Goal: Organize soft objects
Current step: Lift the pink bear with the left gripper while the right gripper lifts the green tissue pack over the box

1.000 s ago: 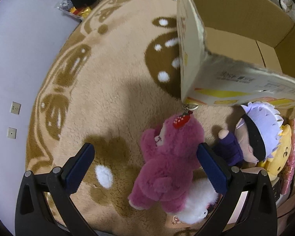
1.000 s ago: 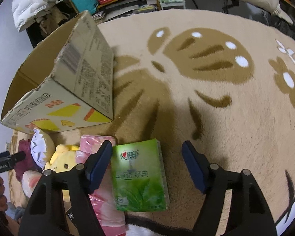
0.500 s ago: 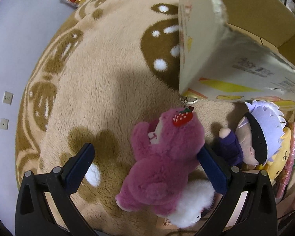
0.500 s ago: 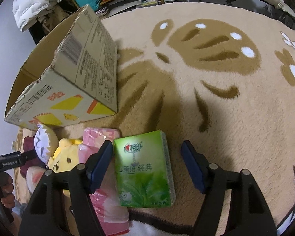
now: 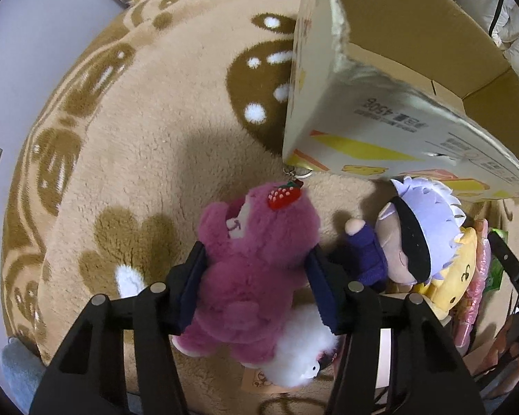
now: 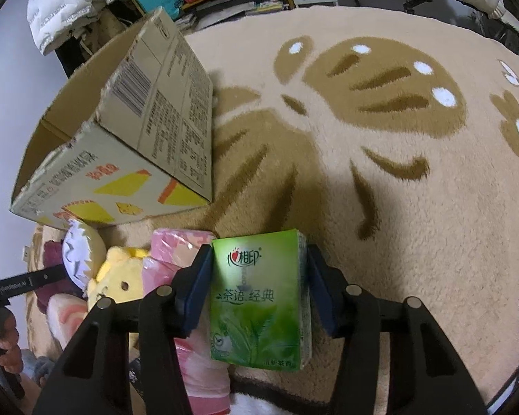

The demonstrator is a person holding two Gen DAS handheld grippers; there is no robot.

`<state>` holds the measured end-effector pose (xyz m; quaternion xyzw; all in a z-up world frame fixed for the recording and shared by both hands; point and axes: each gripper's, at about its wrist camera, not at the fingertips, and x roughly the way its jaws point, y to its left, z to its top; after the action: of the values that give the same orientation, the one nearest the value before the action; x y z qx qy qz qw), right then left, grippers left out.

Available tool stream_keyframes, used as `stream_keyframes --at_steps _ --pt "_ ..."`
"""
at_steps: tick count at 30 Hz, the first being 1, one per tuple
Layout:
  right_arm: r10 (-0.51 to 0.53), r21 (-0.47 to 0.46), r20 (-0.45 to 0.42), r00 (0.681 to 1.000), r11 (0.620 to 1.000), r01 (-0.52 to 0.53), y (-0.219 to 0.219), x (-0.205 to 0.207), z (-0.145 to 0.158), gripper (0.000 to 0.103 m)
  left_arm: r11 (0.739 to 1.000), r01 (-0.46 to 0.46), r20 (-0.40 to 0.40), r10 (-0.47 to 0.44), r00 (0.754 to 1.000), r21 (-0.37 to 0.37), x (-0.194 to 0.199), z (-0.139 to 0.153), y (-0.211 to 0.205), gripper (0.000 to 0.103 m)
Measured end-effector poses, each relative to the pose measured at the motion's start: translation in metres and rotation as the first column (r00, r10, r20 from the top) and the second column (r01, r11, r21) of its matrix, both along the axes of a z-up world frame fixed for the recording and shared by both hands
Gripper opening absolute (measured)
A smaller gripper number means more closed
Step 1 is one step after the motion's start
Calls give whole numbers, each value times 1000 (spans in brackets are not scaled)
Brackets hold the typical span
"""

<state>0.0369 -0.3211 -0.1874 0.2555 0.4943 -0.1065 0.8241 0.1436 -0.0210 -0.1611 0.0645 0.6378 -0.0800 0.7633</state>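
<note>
Underneath everything, a beige rug (image 6: pixel 380 180) with brown leaf and flower shapes. On it, an open cardboard box (image 5: pixel 391 110) (image 6: pixel 128 145) lying tilted, printed with yellow wedges and small text. Just in front of the box's printed side, a row of soft things touching one another.

At the left end of that row, a purple plush bear (image 5: pixel 256 259) with a red strawberry charm (image 5: pixel 283 197) and a key ring (image 5: pixel 298 173) at its head, the ring almost touching the box corner. Clamped around the bear's body, the left gripper (image 5: pixel 256 287), blue-padded jaws pressed into the fur on both sides. Under the bear's legs, a white fluffy toy (image 5: pixel 301 359). Beside the bear, a doll with pale lilac hair and a black blindfold (image 5: pixel 415 238), leaning on a yellow plush (image 5: pixel 456 266) (image 6: pixel 121 276). Next along, a pink plastic-wrapped pack (image 6: pixel 176 259).

At the right end, a green tissue pack (image 6: pixel 259 301) with leaf artwork, resting against the pink pack. Closed on its two long sides, the right gripper (image 6: pixel 257 297), jaws flat against the wrapper.
</note>
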Motion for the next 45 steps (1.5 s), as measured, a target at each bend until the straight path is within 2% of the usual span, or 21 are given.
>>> stream_keyframes --at_steps 4,7,9,16,22,28,32,42,45 --pt "4 23 54 999 1000 -5 -1 4 11 56 1000 -13 49 13 999 15 -5 11 3 54" --pt "11 -4 106 994 1000 -10 3 6 23 56 999 -35 81 35 996 -5 -8 24 7 54" --pt "20 -14 140 990 1000 -18 6 5 30 56 999 -35 123 34 992 7 -15 30 13 54" --pt "63 -77 263 963 996 -44 22 -4 53 56 1000 -23 242 23 970 -1 -45 79 18 54" --pt "110 -120 370 922 990 -70 33 -26 82 56 999 -10 404 23 914 -36 -73 119 20 54" --pt "155 -155 419 895 983 -98 49 -33 103 56 998 0 572 35 819 -60 -85 157 18 54" --pt "166 -166 444 880 981 -102 53 -33 114 56 999 14 633 23 774 -53 -82 167 16 54" --pt "175 -183 497 850 979 -95 50 -14 146 56 997 72 692 -29 721 -33 -49 182 -12 54" --pt "189 -206 499 845 974 -96 50 -3 152 56 996 85 694 -52 718 -13 -39 178 -21 54"
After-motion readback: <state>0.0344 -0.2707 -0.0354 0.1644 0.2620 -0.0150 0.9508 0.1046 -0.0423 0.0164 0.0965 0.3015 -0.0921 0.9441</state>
